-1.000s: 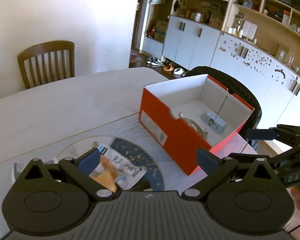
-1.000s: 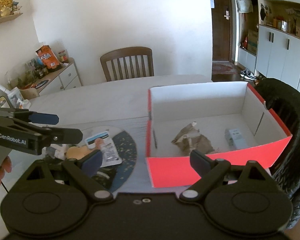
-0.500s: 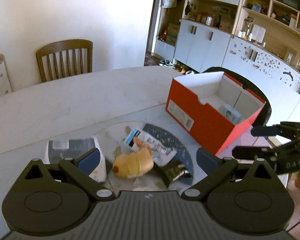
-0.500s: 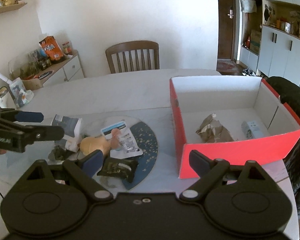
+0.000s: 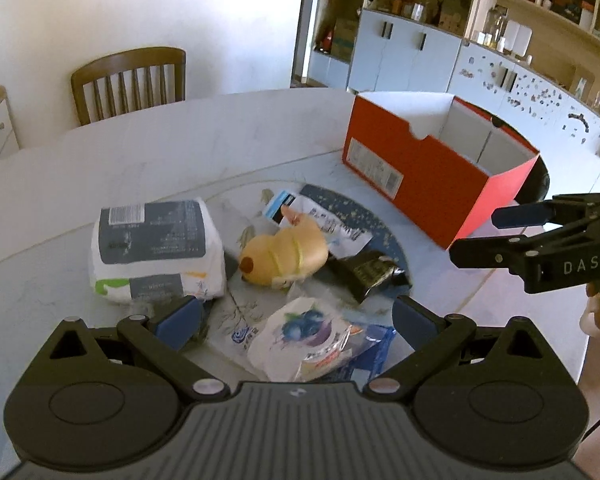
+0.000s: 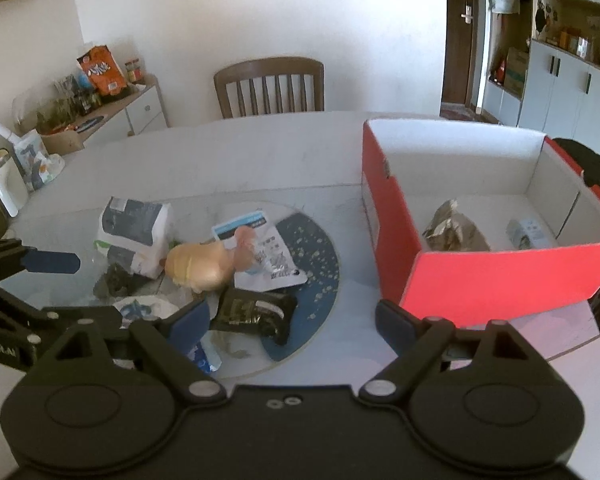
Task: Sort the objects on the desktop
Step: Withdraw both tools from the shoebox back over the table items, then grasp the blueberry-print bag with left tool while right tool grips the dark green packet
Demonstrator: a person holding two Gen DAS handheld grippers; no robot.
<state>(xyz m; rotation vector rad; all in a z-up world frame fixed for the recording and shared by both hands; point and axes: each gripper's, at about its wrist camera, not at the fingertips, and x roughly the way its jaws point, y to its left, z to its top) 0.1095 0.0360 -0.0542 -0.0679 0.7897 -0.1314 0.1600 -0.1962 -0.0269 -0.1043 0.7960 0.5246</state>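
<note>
the left gripper (image 5: 296,314) hangs wide open and empty, a blueberry-print packet (image 5: 304,336) lying between its jaws. the right gripper (image 6: 292,320), its empty jaws just eased slightly inward, has a black pouch (image 6: 256,312) just ahead, long axis crosswise. beyond right stands the red box (image 6: 500,276).

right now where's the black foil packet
In the right wrist view the black foil packet lies on the round mat, just in front of the yellow plush toy, left of the red box.

"DAS" stands on the right gripper (image 5: 516,232); "Robot.AI" on the left gripper (image 6: 54,263)
</note>
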